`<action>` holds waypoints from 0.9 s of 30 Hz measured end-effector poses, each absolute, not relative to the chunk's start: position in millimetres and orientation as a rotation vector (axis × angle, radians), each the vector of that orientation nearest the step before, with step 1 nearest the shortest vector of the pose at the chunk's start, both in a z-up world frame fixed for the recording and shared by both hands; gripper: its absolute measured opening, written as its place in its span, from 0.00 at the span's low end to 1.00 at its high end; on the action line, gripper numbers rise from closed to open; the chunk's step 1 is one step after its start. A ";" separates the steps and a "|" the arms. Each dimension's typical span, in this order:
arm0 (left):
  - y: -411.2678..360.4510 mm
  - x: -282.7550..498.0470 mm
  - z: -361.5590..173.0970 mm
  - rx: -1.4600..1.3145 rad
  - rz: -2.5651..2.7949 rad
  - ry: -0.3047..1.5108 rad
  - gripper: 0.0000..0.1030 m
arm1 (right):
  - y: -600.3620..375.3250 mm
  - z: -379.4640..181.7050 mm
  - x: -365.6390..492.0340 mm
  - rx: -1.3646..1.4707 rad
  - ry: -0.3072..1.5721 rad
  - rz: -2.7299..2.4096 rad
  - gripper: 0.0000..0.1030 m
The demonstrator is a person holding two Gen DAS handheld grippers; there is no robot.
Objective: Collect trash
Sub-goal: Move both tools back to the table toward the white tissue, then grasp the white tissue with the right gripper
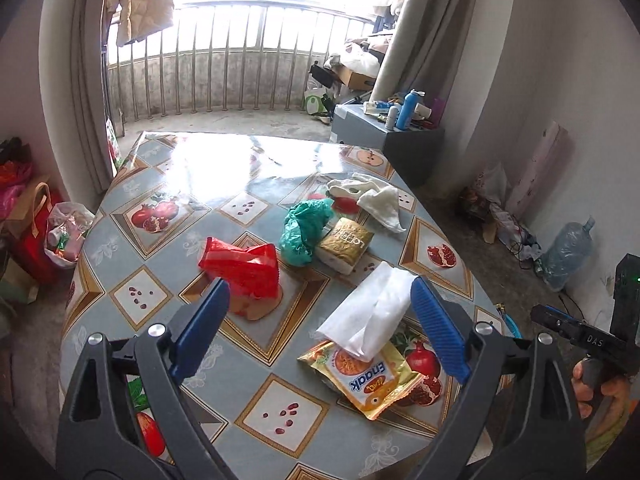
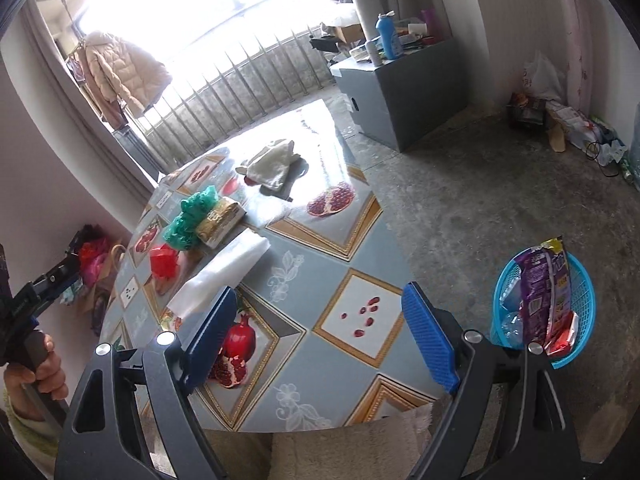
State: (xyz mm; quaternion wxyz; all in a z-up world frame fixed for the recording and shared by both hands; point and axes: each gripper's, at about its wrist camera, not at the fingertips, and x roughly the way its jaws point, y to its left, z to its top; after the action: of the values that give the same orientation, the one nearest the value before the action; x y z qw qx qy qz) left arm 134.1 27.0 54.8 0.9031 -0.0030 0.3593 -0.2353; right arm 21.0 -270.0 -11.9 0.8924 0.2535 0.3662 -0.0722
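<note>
On the patterned table (image 1: 168, 264) lie a red wrapper (image 1: 240, 266), a green plastic bag (image 1: 302, 228), a gold packet (image 1: 346, 246), a white tissue (image 1: 370, 314) over a yellow Enaak packet (image 1: 372, 382), and a white cloth (image 1: 376, 196). My left gripper (image 1: 320, 312) is open and empty above the table, the tissue by its right finger. My right gripper (image 2: 320, 320) is open and empty over the table's near edge (image 2: 320, 416). A blue basket (image 2: 576, 320) on the floor to the right holds a purple wrapper (image 2: 540, 296) and other trash.
A grey cabinet (image 2: 404, 92) with bottles stands beyond the table. Bags (image 1: 44, 232) sit on the floor to the left. A water jug (image 1: 568, 252) and clutter line the right wall. A balcony railing (image 1: 224, 76) is behind.
</note>
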 end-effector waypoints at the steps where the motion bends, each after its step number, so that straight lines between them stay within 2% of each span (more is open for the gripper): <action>1: 30.2 133.9 52.0 -0.012 -0.490 0.744 0.85 | -265.8 -12.0 25.0 0.525 0.764 -0.141 0.80; 4: 32.3 139.1 42.9 -0.020 -0.523 0.756 0.84 | -252.6 -13.1 36.2 0.536 0.778 -0.104 0.76; 7: 27.0 144.6 31.4 -0.012 -0.576 0.780 0.74 | -237.7 -16.2 47.4 0.545 0.807 -0.057 0.71; 11: 17.4 157.0 9.9 -0.022 -0.637 0.847 0.57 | -214.1 -24.6 61.8 0.530 0.858 0.005 0.62; 14: 11.7 163.3 -5.0 -0.040 -0.675 0.895 0.38 | -202.9 -32.0 73.2 0.544 0.890 0.033 0.56; 17: 8.1 166.1 -15.9 -0.052 -0.708 0.919 0.27 | -198.0 -36.5 87.0 0.552 0.906 0.042 0.51; 24: -17.3 182.7 -36.3 -0.028 -0.760 0.954 0.13 | -208.7 -54.5 118.9 0.682 0.939 0.061 0.41; 27: -35.1 192.4 -55.4 0.003 -0.781 1.019 0.05 | -212.3 -63.0 128.5 0.731 0.952 0.063 0.40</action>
State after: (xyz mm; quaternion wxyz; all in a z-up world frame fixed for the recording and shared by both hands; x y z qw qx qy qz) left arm 192.4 -35.1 -55.4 0.8010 0.0012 0.4752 -0.3642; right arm 128.5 -212.3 -63.0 0.8248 0.3440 0.4479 0.0298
